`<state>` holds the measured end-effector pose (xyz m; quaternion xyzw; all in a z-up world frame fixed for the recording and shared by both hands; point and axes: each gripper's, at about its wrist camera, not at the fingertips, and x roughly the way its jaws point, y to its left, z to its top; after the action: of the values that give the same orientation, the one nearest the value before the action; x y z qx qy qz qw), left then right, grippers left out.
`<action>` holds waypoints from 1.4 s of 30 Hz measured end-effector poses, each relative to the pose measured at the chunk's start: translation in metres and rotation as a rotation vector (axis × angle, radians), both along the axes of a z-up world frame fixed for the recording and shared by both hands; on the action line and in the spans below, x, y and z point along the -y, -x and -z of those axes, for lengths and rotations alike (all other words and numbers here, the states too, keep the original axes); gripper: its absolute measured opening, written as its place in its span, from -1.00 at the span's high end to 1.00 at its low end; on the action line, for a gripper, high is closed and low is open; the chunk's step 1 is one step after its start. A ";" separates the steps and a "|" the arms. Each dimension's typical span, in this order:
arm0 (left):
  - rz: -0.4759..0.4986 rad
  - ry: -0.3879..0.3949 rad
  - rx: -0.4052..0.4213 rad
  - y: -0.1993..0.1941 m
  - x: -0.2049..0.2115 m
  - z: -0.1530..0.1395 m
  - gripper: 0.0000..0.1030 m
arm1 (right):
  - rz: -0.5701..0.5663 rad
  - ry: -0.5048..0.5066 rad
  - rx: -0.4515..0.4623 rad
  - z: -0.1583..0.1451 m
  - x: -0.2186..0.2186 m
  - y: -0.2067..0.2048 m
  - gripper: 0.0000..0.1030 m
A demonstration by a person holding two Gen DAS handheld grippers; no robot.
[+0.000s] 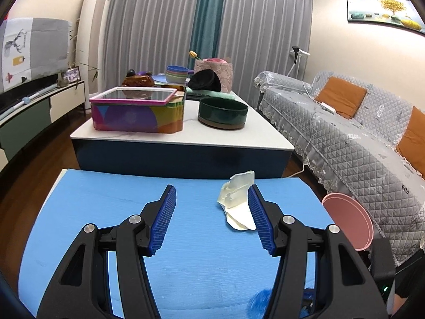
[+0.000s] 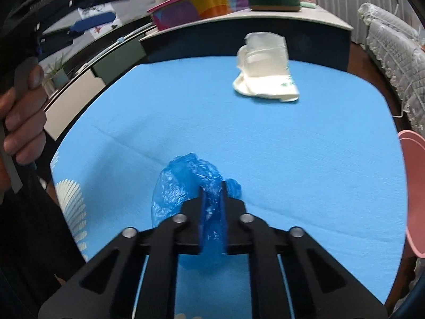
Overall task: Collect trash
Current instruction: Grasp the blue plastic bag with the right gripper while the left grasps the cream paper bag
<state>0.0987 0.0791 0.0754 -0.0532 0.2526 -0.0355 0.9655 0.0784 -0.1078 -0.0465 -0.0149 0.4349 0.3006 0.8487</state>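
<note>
A crumpled white wrapper (image 1: 237, 202) lies on the blue mat (image 1: 186, 239); it also shows in the right wrist view (image 2: 265, 69) at the mat's far side. My left gripper (image 1: 212, 190) is open above the mat, its right finger (image 1: 259, 218) just beside the wrapper. My right gripper (image 2: 211, 186) is shut on a crumpled blue plastic bag (image 2: 183, 183), low over the mat (image 2: 292, 146). A blurred bit of the blue bag (image 1: 260, 301) shows at the bottom of the left wrist view. The left gripper (image 2: 87, 10) appears blurred at the upper left of the right wrist view.
A pink round bin (image 1: 350, 220) stands at the mat's right edge, also in the right wrist view (image 2: 414, 191). Beyond the mat is a coffee table (image 1: 180, 135) with a colourful tin (image 1: 138, 111), a dark green bowl (image 1: 223, 113) and more items. A grey sofa (image 1: 358, 133) is on the right.
</note>
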 end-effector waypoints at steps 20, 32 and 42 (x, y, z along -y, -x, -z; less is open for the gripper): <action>0.058 -0.078 -0.118 -0.089 0.036 0.054 -0.07 | 0.327 0.007 0.026 -0.014 0.073 -0.064 0.91; 0.122 -0.166 -0.211 -0.159 0.059 0.104 -0.39 | 0.403 0.014 0.005 -0.009 0.101 -0.076 0.91; 0.181 -0.128 -0.283 -0.177 0.058 0.121 -0.11 | 0.404 0.012 0.005 -0.008 0.104 -0.080 0.91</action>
<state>0.2762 0.0214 -0.0451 0.0270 0.3914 -0.0980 0.9146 0.1585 -0.2123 -0.0385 0.0669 0.4288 0.1218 0.8927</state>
